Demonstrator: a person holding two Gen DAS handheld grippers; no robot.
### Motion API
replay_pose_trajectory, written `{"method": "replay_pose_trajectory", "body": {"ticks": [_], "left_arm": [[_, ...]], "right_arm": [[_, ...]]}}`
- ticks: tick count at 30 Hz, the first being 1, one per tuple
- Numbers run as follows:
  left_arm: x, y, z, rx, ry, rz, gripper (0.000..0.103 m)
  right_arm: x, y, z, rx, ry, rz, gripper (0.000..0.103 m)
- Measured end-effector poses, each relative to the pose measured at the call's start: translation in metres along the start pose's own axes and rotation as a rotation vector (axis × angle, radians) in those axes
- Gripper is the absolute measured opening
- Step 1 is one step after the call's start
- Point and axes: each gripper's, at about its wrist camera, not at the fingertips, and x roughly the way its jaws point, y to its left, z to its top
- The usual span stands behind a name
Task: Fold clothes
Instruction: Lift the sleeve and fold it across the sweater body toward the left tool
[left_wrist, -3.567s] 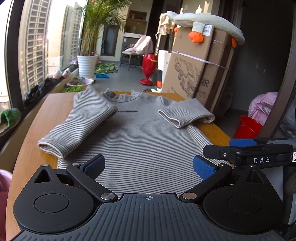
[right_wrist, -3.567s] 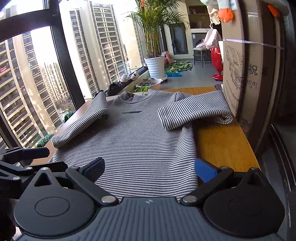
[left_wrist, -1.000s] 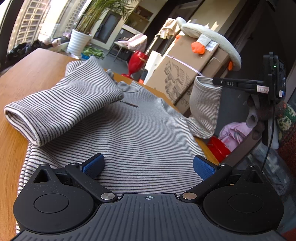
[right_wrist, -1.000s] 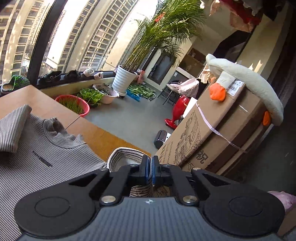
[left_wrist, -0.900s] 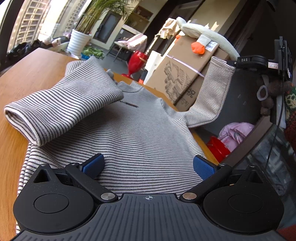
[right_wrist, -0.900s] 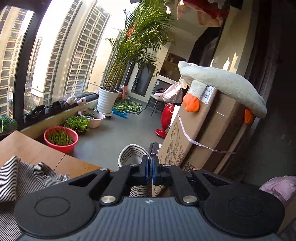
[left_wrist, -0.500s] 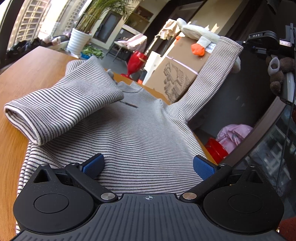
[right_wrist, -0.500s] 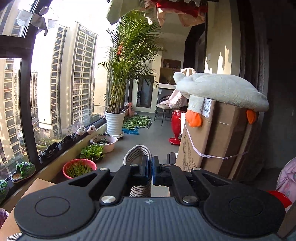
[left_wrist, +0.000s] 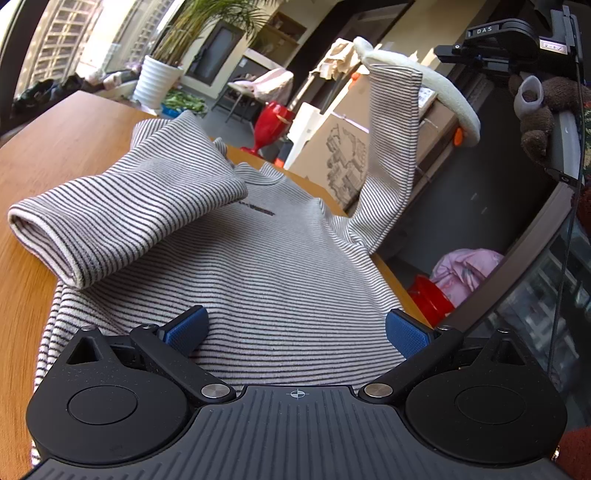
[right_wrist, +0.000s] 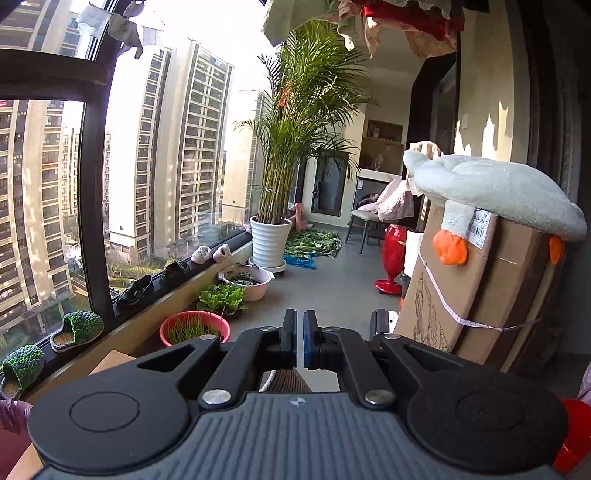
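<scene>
A grey striped sweater (left_wrist: 258, 258) lies flat on the wooden table (left_wrist: 55, 147), its left sleeve (left_wrist: 129, 218) folded over the chest. My left gripper (left_wrist: 295, 328) is open, low over the hem. The right sleeve (left_wrist: 391, 147) is lifted high above the table's right side. My right gripper (right_wrist: 299, 339) is shut on that sleeve's cuff, of which only a bit of fabric (right_wrist: 284, 382) shows below the jaws. The right gripper also shows in the left wrist view (left_wrist: 443, 50), at the top right.
Cardboard boxes (left_wrist: 343, 147) with a plush goose (right_wrist: 495, 192) on top stand beyond the table's right edge. A red bucket (left_wrist: 428, 299) and pink cloth (left_wrist: 465, 266) lie on the floor at right. A potted palm (right_wrist: 280, 206) and basins stand by the window.
My right gripper has closed on the right sleeve's cuff and raised it high off the table, unfolding the sleeve. The left gripper has stayed open over the hem.
</scene>
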Motion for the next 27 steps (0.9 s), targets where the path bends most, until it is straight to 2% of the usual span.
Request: {"method": "replay_pose_trajectory", "body": {"ticks": [6,8,10,12,15,17,20,21,22,24,25,26,27], "left_arm": [[0.0,0.001,0.0,-0.004,-0.001,-0.003,0.103],[0.0,0.001,0.0,-0.004,-0.001,-0.003,0.103],[0.0,0.0,0.0,-0.005,-0.001,-0.002,0.103],[0.0,0.0,0.0,-0.005,-0.001,-0.002,0.103],[-0.001,0.001,0.0,-0.005,-0.001,-0.003,0.103],[-0.001,0.001,0.0,-0.005,-0.001,-0.003,0.103],[-0.001,0.002,0.0,-0.006,-0.002,-0.003,0.103],[-0.001,0.002,0.0,-0.006,-0.002,-0.003,0.103],[-0.001,0.002,0.001,-0.007,-0.002,-0.004,0.103],[0.0,0.002,0.001,-0.008,-0.002,-0.005,0.103],[0.0,0.003,0.001,-0.009,-0.002,-0.006,0.103],[0.0,0.003,0.001,-0.009,-0.002,-0.005,0.103],[0.0,0.003,0.001,-0.009,-0.002,-0.005,0.103]], "right_arm": [[0.018,0.033,-0.004,-0.045,0.03,0.078,0.003],[0.025,0.043,-0.013,-0.103,0.059,0.087,0.004],[0.035,0.059,-0.035,-0.209,0.122,0.094,0.013],[0.048,0.077,-0.067,-0.347,0.2,0.099,0.037],[0.066,0.114,-0.135,-0.617,0.306,0.1,0.041],[0.074,0.127,-0.164,-0.713,0.317,0.089,0.043],[0.098,0.138,-0.19,-0.756,0.34,0.076,0.062],[0.106,0.138,-0.194,-0.746,0.364,0.077,0.064],[0.115,0.138,-0.198,-0.735,0.389,0.077,0.064],[0.12,0.132,-0.198,-0.699,0.371,0.084,0.063],[0.121,0.129,-0.195,-0.674,0.377,0.091,0.058],[0.125,0.122,-0.19,-0.633,0.396,0.077,0.026],[0.127,0.116,-0.186,-0.601,0.412,0.065,0.007]]}}
